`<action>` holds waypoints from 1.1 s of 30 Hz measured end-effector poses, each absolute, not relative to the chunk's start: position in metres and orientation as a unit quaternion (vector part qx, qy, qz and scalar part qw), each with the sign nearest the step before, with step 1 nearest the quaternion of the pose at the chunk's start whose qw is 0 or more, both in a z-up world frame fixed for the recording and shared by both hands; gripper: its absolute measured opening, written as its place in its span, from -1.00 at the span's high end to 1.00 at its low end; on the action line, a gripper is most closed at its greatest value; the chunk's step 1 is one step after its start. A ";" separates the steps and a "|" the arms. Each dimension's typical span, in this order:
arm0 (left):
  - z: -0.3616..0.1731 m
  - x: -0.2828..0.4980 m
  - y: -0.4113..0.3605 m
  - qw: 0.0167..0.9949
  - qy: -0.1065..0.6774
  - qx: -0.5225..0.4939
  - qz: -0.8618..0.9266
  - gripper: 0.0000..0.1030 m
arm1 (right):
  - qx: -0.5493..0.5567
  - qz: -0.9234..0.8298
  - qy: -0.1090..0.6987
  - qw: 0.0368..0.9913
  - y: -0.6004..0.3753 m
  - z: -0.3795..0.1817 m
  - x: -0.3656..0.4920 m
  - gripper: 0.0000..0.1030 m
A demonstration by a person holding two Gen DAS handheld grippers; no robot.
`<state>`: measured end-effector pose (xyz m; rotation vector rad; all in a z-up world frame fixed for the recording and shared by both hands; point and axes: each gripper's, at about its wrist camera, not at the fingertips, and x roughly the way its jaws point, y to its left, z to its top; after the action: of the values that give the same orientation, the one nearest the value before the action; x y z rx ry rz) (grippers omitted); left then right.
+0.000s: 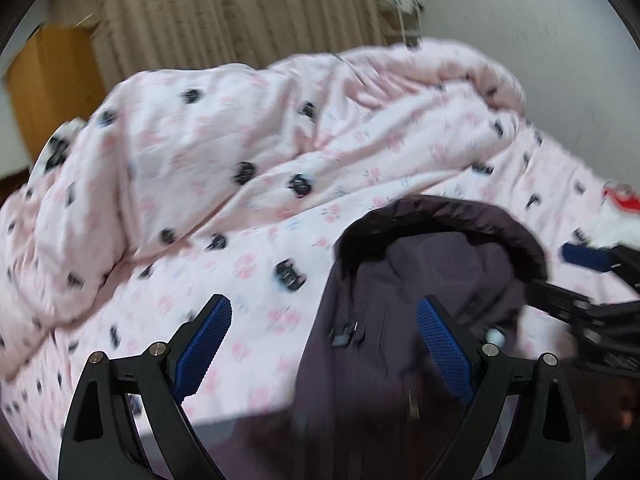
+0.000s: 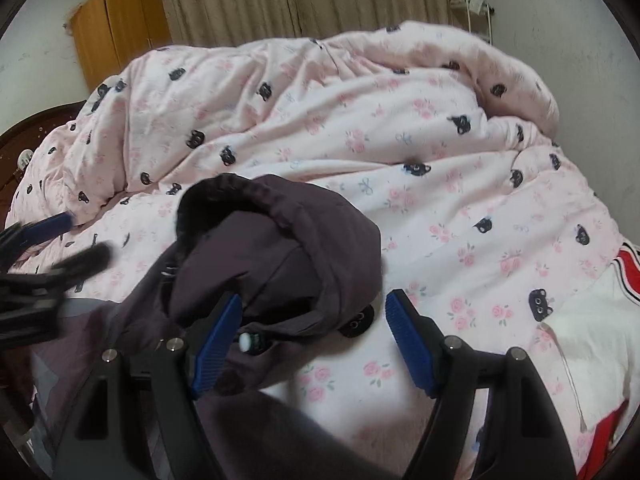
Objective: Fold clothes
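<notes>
Bed (image 2: 460, 240) w/ pink floral duvet; dark hooded jacket (image 2: 280, 248) lies rumpled at its near edge, not folded. Left gripper (image 1: 324, 344) & right gripper (image 2: 314, 340): fingers wide apart, holding nothing. Prob. a grab-and-spread step; next needs a hold on hood or shoulders.

Left gripper (image 1: 324, 344) and right gripper (image 2: 314, 338) both spread wide

I see flat pink bedsheet (image 2: 460, 248) open to the right of the dark hooded jacket (image 2: 280, 248). The bunched quilt (image 2: 320, 104) blocks the far side, and a white-and-red garment (image 2: 592, 320) crowds the right edge.
</notes>
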<state>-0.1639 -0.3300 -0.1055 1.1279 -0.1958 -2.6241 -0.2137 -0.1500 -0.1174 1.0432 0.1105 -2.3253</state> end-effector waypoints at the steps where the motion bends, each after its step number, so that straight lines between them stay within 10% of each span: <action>1: -0.112 -0.176 -0.328 0.139 -0.079 0.396 -0.904 -0.78 | 0.394 -0.871 0.039 0.290 -0.150 -0.119 -0.217 -0.47; 17: -0.153 -0.261 -0.346 0.201 -0.124 0.398 -0.887 -0.78 | 0.417 -0.861 0.023 0.290 -0.160 -0.138 -0.234 -0.47; 33: -0.038 -0.170 -0.413 0.301 -0.056 0.215 -0.927 -0.87 | 0.362 -0.869 -0.004 0.337 -0.232 -0.101 -0.255 -0.48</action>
<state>-0.1700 -0.4129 -0.0385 0.5693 -0.1496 -2.4598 -0.2552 -0.2323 -0.1009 0.9433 -0.0106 -2.2645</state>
